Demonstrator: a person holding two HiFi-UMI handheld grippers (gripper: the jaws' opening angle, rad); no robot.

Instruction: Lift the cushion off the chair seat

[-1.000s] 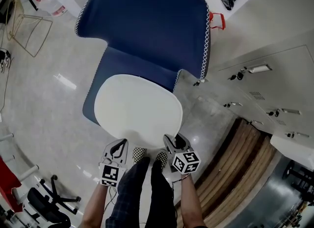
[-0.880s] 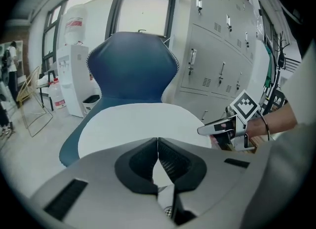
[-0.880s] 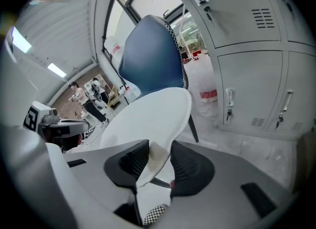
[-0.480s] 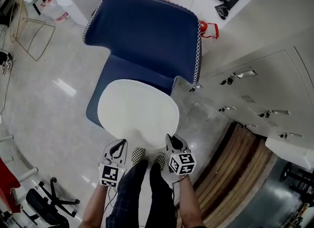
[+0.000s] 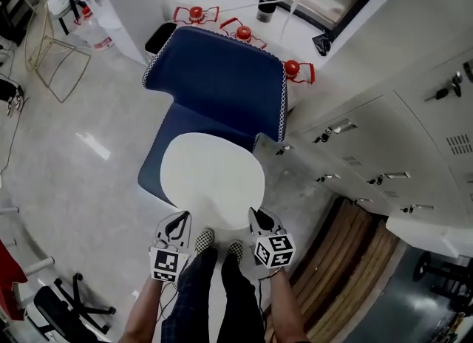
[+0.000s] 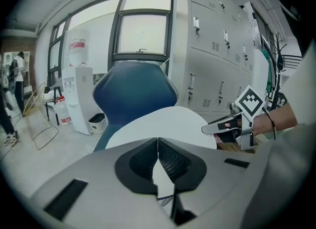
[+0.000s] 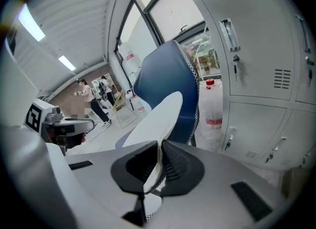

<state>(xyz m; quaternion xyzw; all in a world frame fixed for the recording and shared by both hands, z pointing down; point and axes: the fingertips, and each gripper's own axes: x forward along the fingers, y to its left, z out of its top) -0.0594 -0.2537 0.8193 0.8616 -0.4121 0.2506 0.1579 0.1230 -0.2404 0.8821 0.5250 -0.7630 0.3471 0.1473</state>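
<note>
The white oval cushion [image 5: 213, 175] hangs tilted over the seat [image 5: 157, 162] of the blue chair [image 5: 222, 75], near edge raised. My left gripper [image 5: 177, 225] is shut on the near-left edge; in the left gripper view its pads [image 6: 169, 160] pinch the cushion [image 6: 168, 122]. My right gripper [image 5: 259, 219] holds the near-right edge, jaws closing tight on it. In the right gripper view the cushion [image 7: 160, 114] runs edge-on out from between the fingertips of the gripper [image 7: 160, 146]. Each gripper view shows the other gripper: the right [image 6: 224, 124], the left [image 7: 69, 124].
Grey lockers [image 5: 384, 134] stand close on the right. Red-capped water jugs [image 5: 195, 15] and a bin [image 5: 159, 38] sit behind the chair. A wire stand [image 5: 52, 46] is at far left, an office chair base [image 5: 66, 308] at bottom left. My checkered shoes [image 5: 203, 239] are below the cushion.
Both grippers have risen with the cushion's near edge. The cushion has come up off the seat's front, and more blue seat shows under its left side.
</note>
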